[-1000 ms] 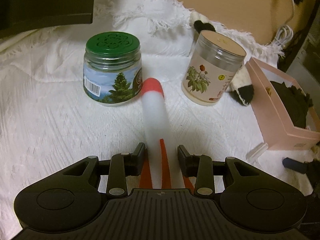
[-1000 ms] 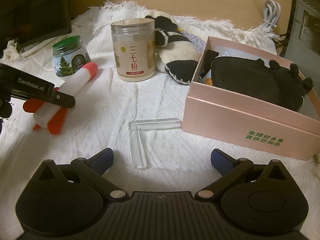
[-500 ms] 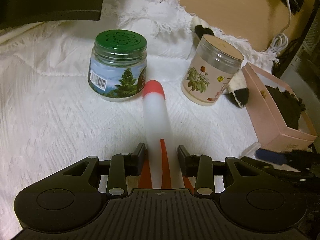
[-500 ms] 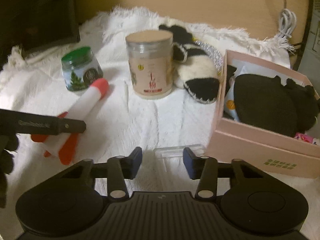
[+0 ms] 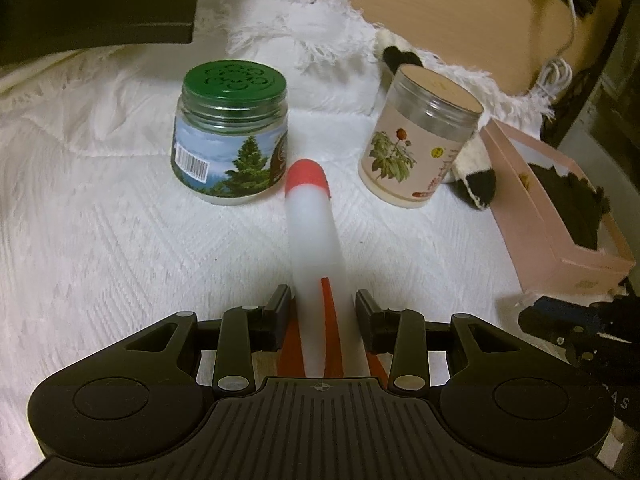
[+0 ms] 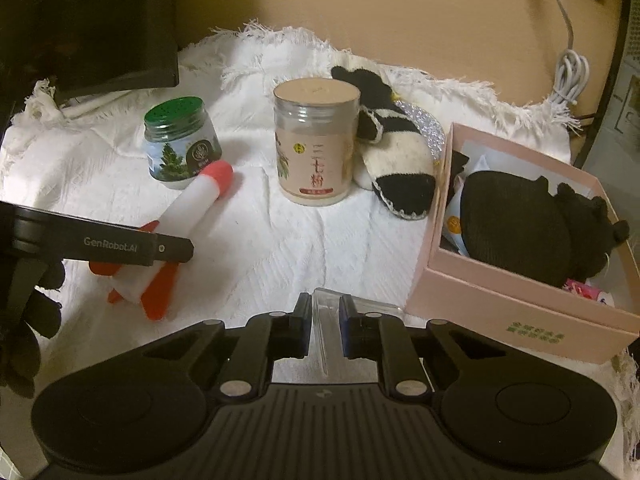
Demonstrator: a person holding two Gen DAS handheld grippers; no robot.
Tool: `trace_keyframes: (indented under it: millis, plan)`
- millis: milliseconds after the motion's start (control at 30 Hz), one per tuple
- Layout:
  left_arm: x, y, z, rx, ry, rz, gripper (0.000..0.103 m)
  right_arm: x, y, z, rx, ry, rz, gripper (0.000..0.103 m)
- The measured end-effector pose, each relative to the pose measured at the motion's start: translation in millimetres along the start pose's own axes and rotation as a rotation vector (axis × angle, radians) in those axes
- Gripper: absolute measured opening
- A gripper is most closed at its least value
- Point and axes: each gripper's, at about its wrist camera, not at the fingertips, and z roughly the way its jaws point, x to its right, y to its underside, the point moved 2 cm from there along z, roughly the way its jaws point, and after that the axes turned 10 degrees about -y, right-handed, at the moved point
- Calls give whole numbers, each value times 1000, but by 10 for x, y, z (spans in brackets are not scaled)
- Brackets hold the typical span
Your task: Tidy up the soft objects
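Observation:
A white foam rocket (image 5: 312, 232) with a red nose and red fins points away from me, and my left gripper (image 5: 322, 300) is shut on its body. In the right wrist view the same rocket (image 6: 192, 208) sits at the left under a left finger (image 6: 136, 246). My right gripper (image 6: 325, 314) is shut on a clear L-shaped corner piece (image 6: 326, 298), just left of the pink box (image 6: 500, 300). A black soft item (image 6: 516, 232) lies in that box. A black-and-white plush (image 6: 400, 160) lies behind the tan-lidded jar (image 6: 316, 144).
A green-lidded jar (image 6: 180, 148) stands near the rocket's nose on the white fringed cloth (image 6: 280, 248). A dark flat object (image 6: 88, 20) overhangs the back left. A white cable (image 6: 568, 76) hangs at the back right on the wooden surface.
My right gripper went from wide open to shut on the clear corner piece and moved closer over it. The left gripper kept its hold on the rocket, almost still.

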Motion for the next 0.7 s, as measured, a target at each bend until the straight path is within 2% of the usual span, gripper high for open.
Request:
trace_keyframes:
  millis: [133,233,333,400,467,500,533,700]
  plan:
    - [-33,17,-7,2,15,-10,40,18,81,9,-10,-1,15,16]
    - [-64,12,-3,0,33,-16,39,46,127,56,-31,-7,37,26]
    - [-92,7,2,0,49,-29,39,99,157,152,-66,-24,81,28]
    - [-99,1,5,-2,52,-35,39,101,159,160,-55,-14,90,28]
    - [-105,-6,6,-6,51,-51,38,94,148,166,-66,-7,87,24]
    - [-111,-11,5,-8,52,-60,38,82,141,158,-71,-10,83,15]
    - [-114,-12,2,-11,53,-69,38,71,130,144,-78,-22,82,13]
    - [-101,1,-87,35,50,-62,36,-29,8,-91,-35,-46,47,13]
